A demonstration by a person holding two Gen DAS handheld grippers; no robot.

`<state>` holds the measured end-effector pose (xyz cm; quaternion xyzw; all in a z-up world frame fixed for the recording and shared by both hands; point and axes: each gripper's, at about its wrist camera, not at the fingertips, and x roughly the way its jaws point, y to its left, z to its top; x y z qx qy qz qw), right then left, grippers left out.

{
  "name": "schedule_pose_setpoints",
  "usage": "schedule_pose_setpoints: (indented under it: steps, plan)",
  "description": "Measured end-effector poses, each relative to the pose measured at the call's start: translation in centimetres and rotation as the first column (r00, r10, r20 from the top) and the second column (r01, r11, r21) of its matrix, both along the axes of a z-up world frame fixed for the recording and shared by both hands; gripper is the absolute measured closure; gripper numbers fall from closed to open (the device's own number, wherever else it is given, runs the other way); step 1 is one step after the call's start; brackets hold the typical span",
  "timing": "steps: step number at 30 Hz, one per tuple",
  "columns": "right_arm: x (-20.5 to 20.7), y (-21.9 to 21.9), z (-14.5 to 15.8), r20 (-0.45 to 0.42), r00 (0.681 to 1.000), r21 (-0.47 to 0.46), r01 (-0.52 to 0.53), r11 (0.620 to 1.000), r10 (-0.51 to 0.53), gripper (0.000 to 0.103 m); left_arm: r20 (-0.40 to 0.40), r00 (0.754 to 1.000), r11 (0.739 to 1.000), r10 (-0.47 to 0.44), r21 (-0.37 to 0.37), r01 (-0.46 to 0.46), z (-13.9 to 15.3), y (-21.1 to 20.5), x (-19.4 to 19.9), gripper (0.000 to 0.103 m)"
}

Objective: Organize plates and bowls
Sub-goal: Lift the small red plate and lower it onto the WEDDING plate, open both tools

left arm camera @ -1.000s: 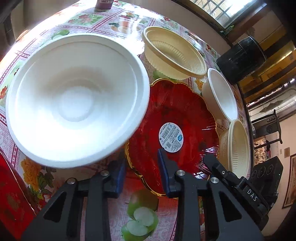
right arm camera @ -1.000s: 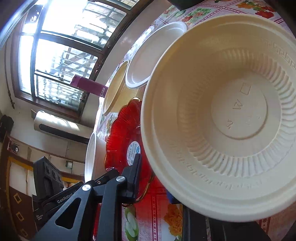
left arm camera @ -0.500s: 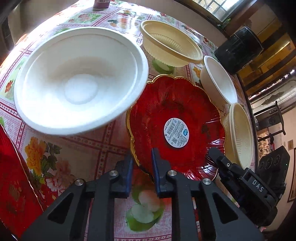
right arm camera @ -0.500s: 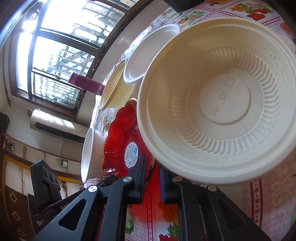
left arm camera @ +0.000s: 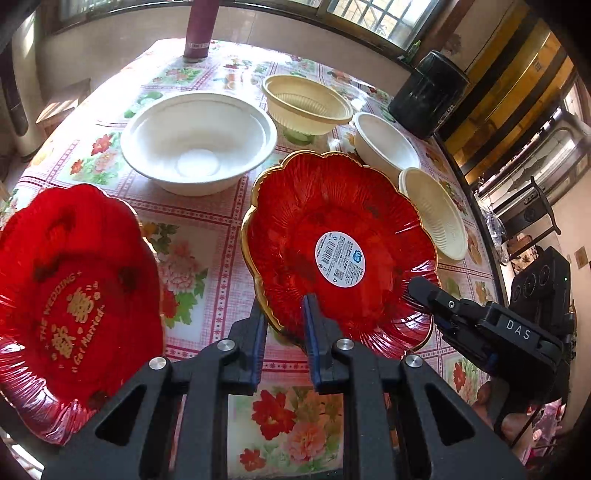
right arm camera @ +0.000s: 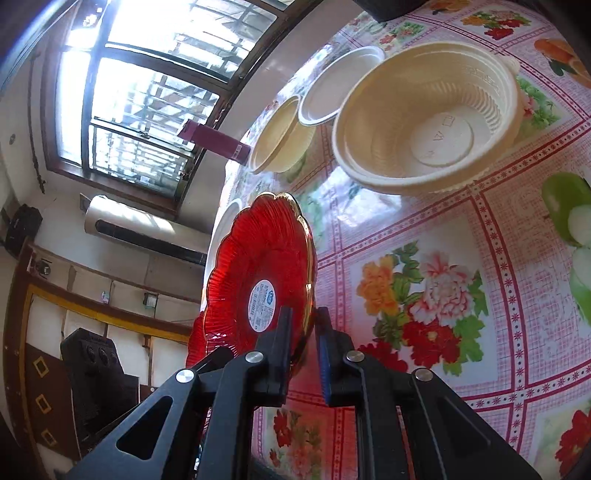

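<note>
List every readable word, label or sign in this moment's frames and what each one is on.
"THE WEDDING" and "Get Married", in gold, on the wrapped red plate, around gold characters I cannot make out.
"DAS" on the right gripper, seen from the left wrist view.
Round white sticker on the scalloped red plate: barcode and fine print, too small to read.
Embossed marks in the cream ribbed bowl: illegible.
Label on the maroon bottle: blurred.

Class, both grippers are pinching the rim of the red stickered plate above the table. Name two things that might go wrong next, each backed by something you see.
1. The left gripper and right gripper each hold only the thin gold rim of the red plate; it may slip or crack.
2. The cream bowl sits right beside the plate; swinging it could knock the bowl.
</note>
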<state>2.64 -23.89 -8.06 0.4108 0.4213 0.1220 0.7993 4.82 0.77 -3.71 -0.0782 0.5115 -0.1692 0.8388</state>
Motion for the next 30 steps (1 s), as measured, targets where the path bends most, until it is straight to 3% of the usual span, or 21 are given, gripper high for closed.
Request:
schedule_pose_setpoints:
  steps: [3, 8, 16, 24, 27, 28, 30]
  plan:
    - [0.4, 3.2, 1.8, 0.037, 0.997, -0.02, -0.067, 0.998, 0.067, 0.091, 0.053, 0.997, 0.999, 0.049, 0.003, -0.05, 1.7, 3.5, -1.3, 0.085]
    - [1.9, 10.2, 2.9, 0.056, 0.98, -0.075, -0.185, 0.98, 0.19, 0.091, 0.065, 0.986, 0.987, 0.153, 0.041, -0.156, 1.9, 9.0, -2.2, 0.083]
    - [2.9, 19.7, 1.1, -0.017, 0.942, -0.157, -0.333, 0.93, 0.334, 0.089, 0.008, 0.964, 0.959, 0.266, 0.101, -0.265, -1.0, 15.2, -3.3, 0.08]
    - [2.8, 23.5, 1.2, -0.068, 0.924, -0.281, -0.379, 0.882, 0.376, 0.082, -0.068, 0.952, 0.953, 0.299, 0.068, -0.294, -3.0, 17.6, -3.3, 0.074]
    - [2.6, 24.4, 1.9, -0.064, 0.918, -0.334, -0.39, 0.858, 0.392, 0.071, -0.089, 0.951, 0.955, 0.295, 0.023, -0.294, -2.9, 18.1, -3.5, 0.072]
    - [2.1, 24.2, 2.1, -0.06, 0.916, -0.348, -0.391, 0.852, 0.396, 0.057, -0.095, 0.952, 0.956, 0.291, 0.012, -0.292, -2.9, 18.2, -3.5, 0.071]
    - [2.0, 23.6, 3.1, -0.033, 0.916, -0.358, -0.385, 0.85, 0.401, 0.048, -0.098, 0.955, 0.959, 0.281, -0.008, -0.283, -2.7, 18.4, -3.8, 0.057]
